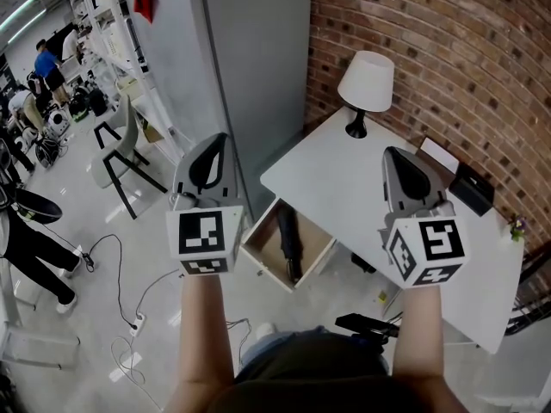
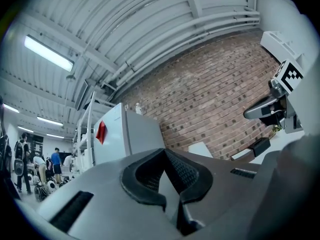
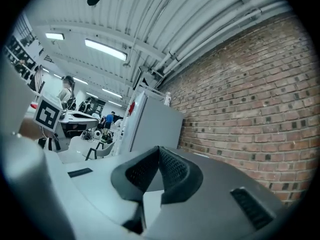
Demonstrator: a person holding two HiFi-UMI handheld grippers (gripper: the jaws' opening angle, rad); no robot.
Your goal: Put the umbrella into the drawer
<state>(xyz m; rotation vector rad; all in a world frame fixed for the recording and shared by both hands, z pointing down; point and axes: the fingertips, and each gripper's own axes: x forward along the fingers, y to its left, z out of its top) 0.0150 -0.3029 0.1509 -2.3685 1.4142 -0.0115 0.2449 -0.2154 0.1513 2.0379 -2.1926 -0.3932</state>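
One black umbrella (image 1: 288, 241) lies in the open drawer (image 1: 261, 248), below and between the left hand-held gripper (image 1: 215, 139) and right hand-held gripper (image 1: 394, 153), both clenched empty; handle indistinct.

The umbrella (image 1: 290, 243) is black and folded shut. It lies flat and lengthwise inside the drawer (image 1: 263, 249). The drawer has a light wood interior and stands pulled open from under the white bench (image 1: 336, 179).

White lamp (image 1: 365, 80) on table (image 1: 331, 183); brick wall (image 1: 448, 50).
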